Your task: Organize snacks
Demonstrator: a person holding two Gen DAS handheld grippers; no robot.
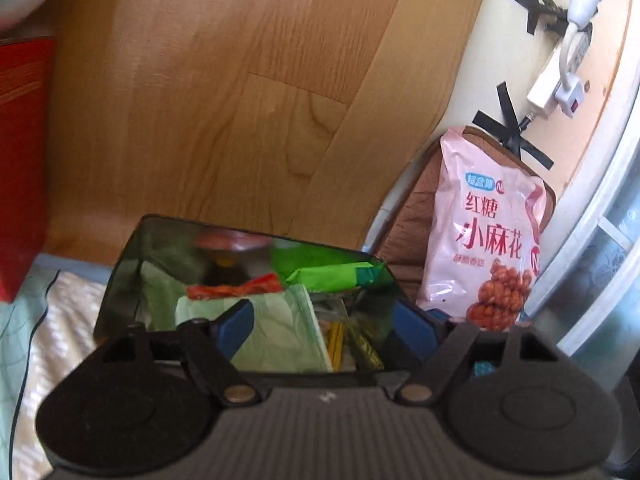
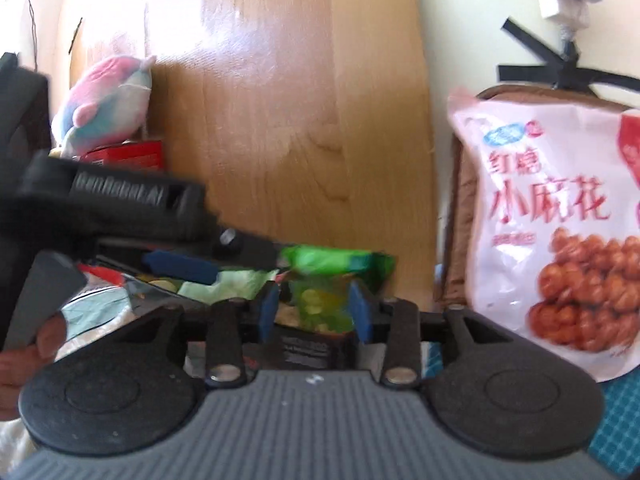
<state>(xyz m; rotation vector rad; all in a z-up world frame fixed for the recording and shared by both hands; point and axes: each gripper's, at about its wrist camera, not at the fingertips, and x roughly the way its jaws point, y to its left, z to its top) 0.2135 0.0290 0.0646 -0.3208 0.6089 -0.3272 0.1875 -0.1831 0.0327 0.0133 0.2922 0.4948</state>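
Already several snack packets [image 1: 280, 304] fill the dark bin [image 1: 120, 276]; the pink bag [image 1: 484, 232] leans outside at its right, unsorted. The left gripper [image 1: 324, 328] hangs open and empty; the right gripper [image 2: 314, 308] brackets a green packet [image 2: 320, 300], grip unclear.

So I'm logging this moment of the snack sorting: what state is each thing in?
Pink snack bag: upright, leaning on a brown cushion, outside the bin.
Dark clear bin: open-topped, holding several packets.
Green packet: lying in the bin.
Left gripper: jaws apart, empty.
Right gripper: jaws apart; whether it holds anything, cannot tell.
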